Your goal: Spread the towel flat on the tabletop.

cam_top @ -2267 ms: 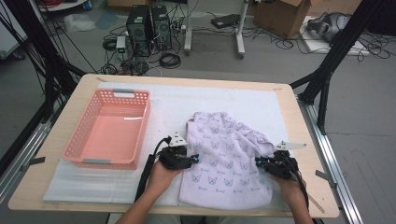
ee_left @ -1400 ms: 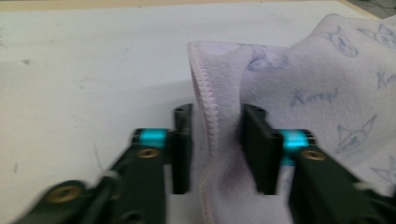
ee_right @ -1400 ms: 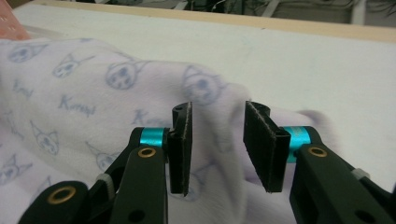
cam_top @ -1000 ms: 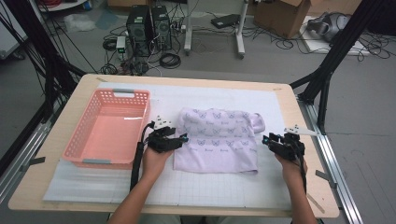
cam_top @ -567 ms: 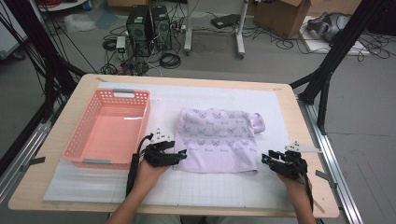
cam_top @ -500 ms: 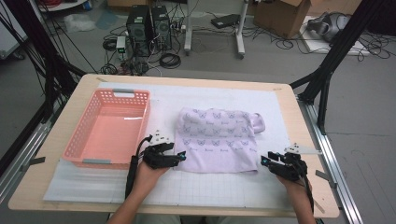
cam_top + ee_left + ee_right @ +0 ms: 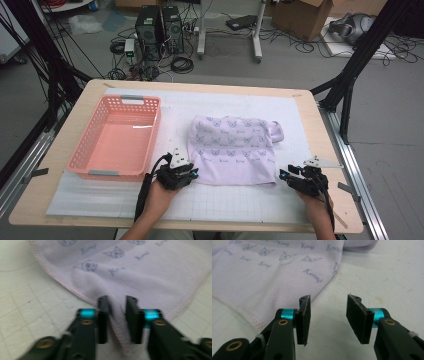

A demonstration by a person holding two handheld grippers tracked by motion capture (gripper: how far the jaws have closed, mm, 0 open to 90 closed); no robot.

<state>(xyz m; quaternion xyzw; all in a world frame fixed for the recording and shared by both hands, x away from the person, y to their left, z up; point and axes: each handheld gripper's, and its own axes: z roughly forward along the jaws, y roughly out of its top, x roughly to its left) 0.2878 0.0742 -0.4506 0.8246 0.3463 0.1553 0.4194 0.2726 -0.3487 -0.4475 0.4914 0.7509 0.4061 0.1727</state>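
Observation:
A lilac towel (image 7: 232, 150) printed with small blue cat faces lies folded flat on the white mat. My left gripper (image 7: 192, 172) sits at its near left corner. In the left gripper view the jaws have just closed and my left gripper (image 7: 117, 315) pinches a raised fold of the towel (image 7: 125, 272) at the hemmed corner. My right gripper (image 7: 284, 175) rests just off the towel's near right corner. In the right gripper view my right gripper (image 7: 328, 315) stands open over bare mat, with the towel (image 7: 274, 272) edge a little to its left.
A pink plastic basket (image 7: 140, 98) stands empty on the left of the table (image 7: 50, 165). A rolled end of the towel sticks out at its far right corner. Black frame legs, computers and cables stand on the floor beyond the table.
The towel, spread out and held near the front before, now lies folded farther back. Both hands have drawn back toward the near edge, and the left gripper has reached the towel's corner.

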